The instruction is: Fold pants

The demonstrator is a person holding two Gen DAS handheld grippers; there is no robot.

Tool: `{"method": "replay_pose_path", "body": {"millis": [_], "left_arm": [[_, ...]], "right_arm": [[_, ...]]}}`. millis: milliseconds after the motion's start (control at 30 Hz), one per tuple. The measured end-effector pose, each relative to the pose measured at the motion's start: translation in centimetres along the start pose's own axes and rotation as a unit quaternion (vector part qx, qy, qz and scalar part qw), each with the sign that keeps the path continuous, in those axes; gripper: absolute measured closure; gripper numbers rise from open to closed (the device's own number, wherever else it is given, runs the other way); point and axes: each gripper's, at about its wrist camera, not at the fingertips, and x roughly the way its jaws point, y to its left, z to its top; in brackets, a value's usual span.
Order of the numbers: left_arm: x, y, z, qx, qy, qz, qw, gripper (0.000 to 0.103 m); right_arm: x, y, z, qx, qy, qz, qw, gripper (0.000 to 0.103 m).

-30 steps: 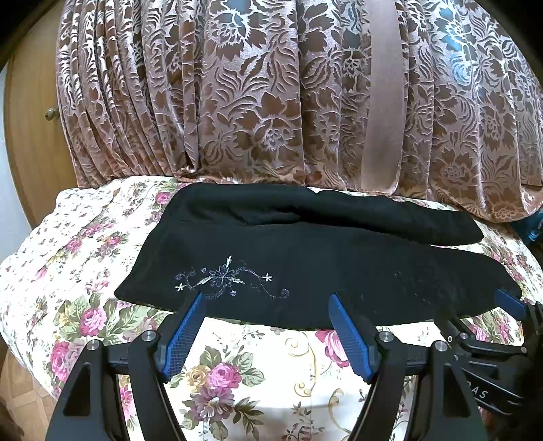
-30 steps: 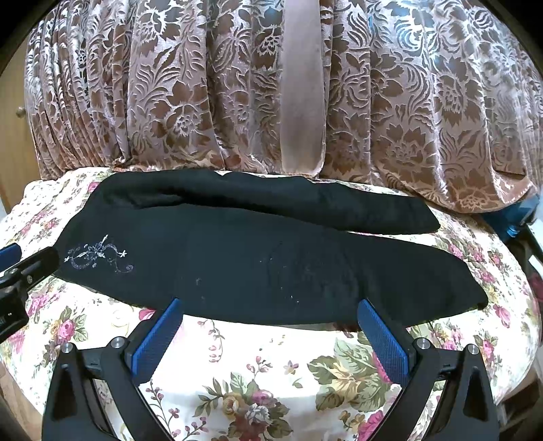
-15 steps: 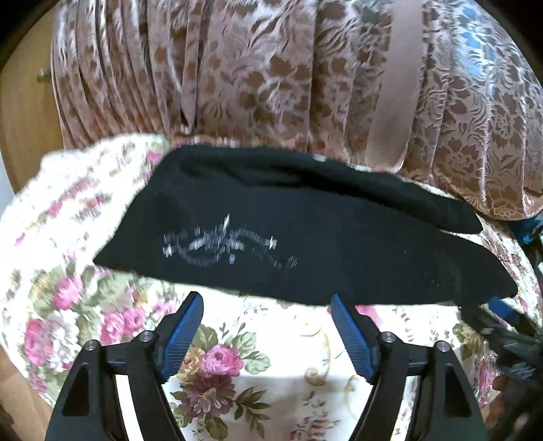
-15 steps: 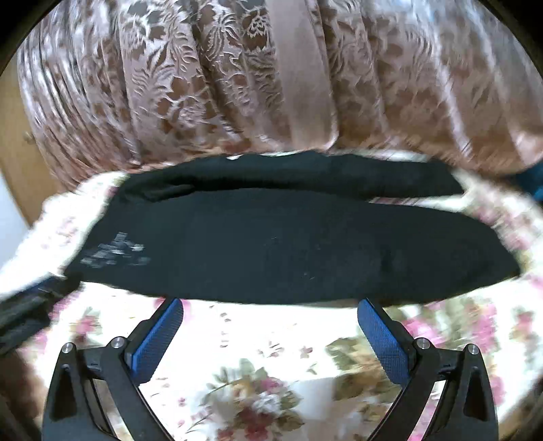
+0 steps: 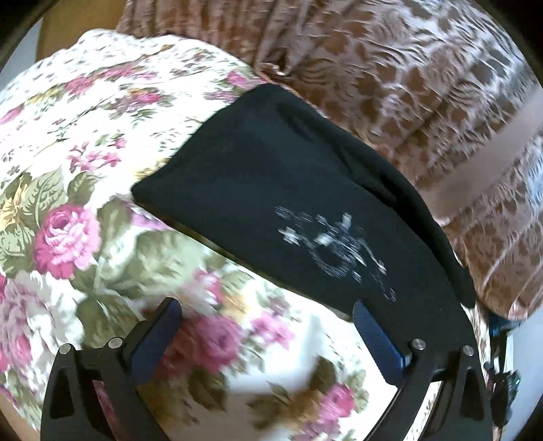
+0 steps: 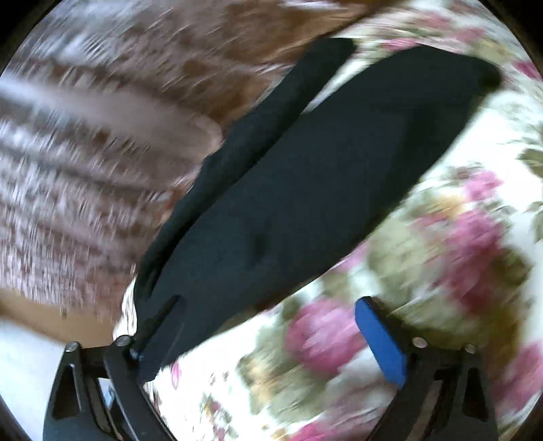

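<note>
Black pants [image 5: 271, 176] lie flat on a flowered cloth [image 5: 68, 142], with white embroidery [image 5: 336, 251] near their waist end. My left gripper [image 5: 268, 322] hovers open just in front of that end, its right fingertip [image 5: 368, 325] at the pants' near edge and nothing between the pads. The right wrist view is blurred and tilted, and the pants [image 6: 322, 176] run diagonally across it. My right gripper [image 6: 268, 325] is at the leg end with its jaws closing. Its left finger [image 6: 159, 322] lies over the black cloth, the blue right pad [image 6: 380, 342] over the flowered cloth. The pads do not press on the fabric.
A brown patterned curtain [image 5: 424, 84] hangs right behind the pants, with a plain pale band [image 5: 492, 159] across it. The flowered cloth [image 6: 441, 254] drops away at its edges. A wooden door [image 5: 74, 20] shows at the far left.
Both grippers have dropped closer to the pants and rolled, so both views tilt. The left one slid to the embroidered end, the right one to the leg end. The right jaws narrowed slightly.
</note>
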Motion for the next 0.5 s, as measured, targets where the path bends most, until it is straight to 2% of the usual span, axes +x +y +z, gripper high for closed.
{"method": "replay_pose_path", "body": {"millis": [67,100,167,267,500], "left_arm": [[0.0,0.9,0.7,-0.015,-0.008,-0.006,0.9998,0.003],[0.0,1.3,1.1,-0.024,-0.009,-0.009,0.9996,0.005],[0.3,1.8,1.7,-0.039,-0.007,-0.003,0.9992,0.02],[0.8,2.5,2.6,-0.063,-0.005,-0.001,0.998,0.035],[2.3,3.6,4.6,-0.117,-0.001,-0.01,0.9931,0.054]], "right_arm": [[-0.1,-1.3,1.1,0.021,-0.005,-0.002,1.0,0.026],[0.0,-1.8,1.9,0.028,-0.008,-0.006,1.0,0.03],[0.6,-2.7,3.1,0.047,-0.013,-0.009,0.999,0.042],[1.9,-2.9,4.4,0.055,-0.017,-0.003,0.998,0.046],[4.0,-2.2,6.4,0.043,-0.014,0.002,0.999,0.047]]}}
